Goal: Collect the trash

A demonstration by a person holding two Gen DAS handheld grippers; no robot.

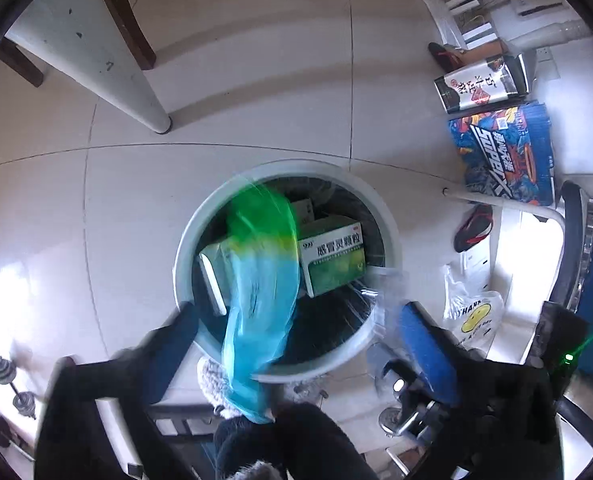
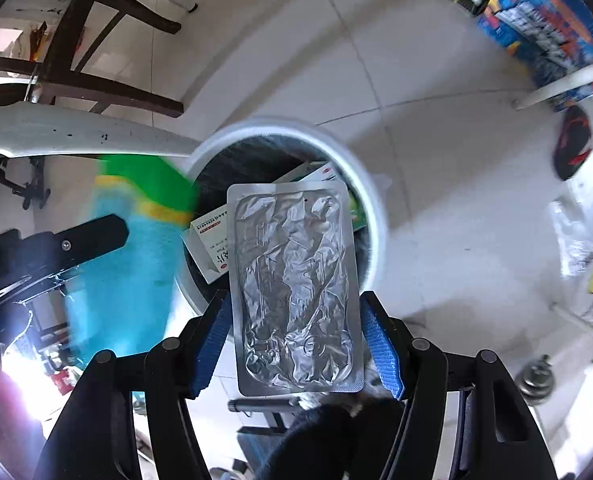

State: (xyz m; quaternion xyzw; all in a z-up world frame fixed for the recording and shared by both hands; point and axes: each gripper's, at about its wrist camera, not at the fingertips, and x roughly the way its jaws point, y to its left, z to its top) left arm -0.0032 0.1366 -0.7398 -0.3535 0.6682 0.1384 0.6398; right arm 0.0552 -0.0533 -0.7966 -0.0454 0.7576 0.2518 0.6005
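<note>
A white round bin (image 1: 296,168) with a black liner stands on the tiled floor right below both grippers. It holds a green and white medicine box (image 1: 332,256) and other cartons. My left gripper (image 1: 296,332) is open wide above the bin's near rim; a blurred green, yellow and blue wrapper (image 1: 260,272) hangs loose between its fingers, touching neither pad. In the right wrist view my right gripper (image 2: 296,320) is shut on a crumpled silver foil blister pack (image 2: 296,280), pads on its long edges, over the bin (image 2: 280,128). The wrapper (image 2: 136,248) shows there at the left.
A white table leg (image 1: 96,52) and a dark wooden chair (image 2: 96,32) stand beyond the bin. A blue printed box (image 1: 504,152), a black and red shoe (image 1: 472,228) and a white plastic bag (image 1: 472,316) lie on the right. A dumbbell (image 1: 12,380) lies at the left.
</note>
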